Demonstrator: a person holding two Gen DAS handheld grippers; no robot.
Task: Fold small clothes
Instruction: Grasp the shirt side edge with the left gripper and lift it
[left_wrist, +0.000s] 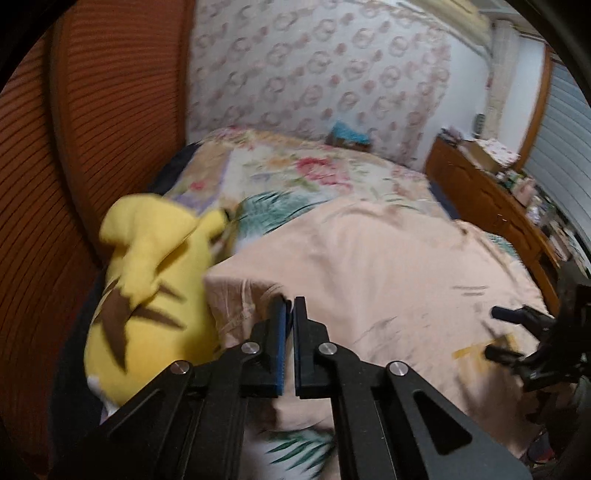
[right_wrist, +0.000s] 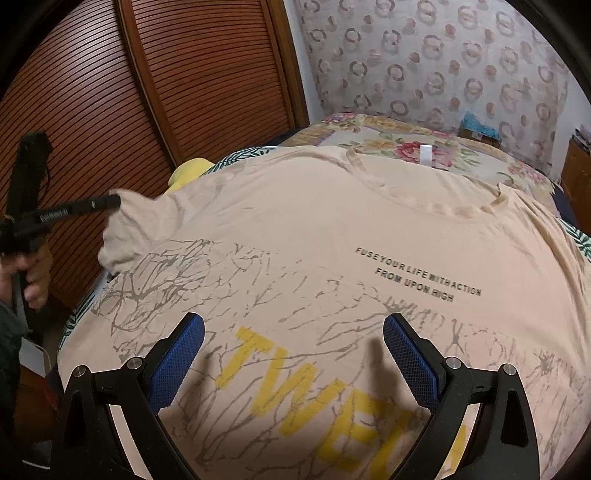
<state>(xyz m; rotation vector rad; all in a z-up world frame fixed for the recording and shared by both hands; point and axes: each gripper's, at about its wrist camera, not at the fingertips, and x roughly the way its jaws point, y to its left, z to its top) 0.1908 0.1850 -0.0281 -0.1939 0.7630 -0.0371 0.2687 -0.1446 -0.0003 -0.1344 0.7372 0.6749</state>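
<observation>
A peach T-shirt with grey crack print, black text and yellow letters lies spread face up on the bed, collar toward the far wall. It also shows in the left wrist view. My left gripper is shut on the shirt's left sleeve and holds it lifted; its fingertips show in the right wrist view. My right gripper is open and empty just above the shirt's lower front, over the yellow letters. It shows at the right edge of the left wrist view.
A yellow plush toy lies at the bed's left edge beside the sleeve. Slatted brown wardrobe doors stand to the left. The floral bedspread reaches the patterned wall. A wooden dresser with clutter stands at the right.
</observation>
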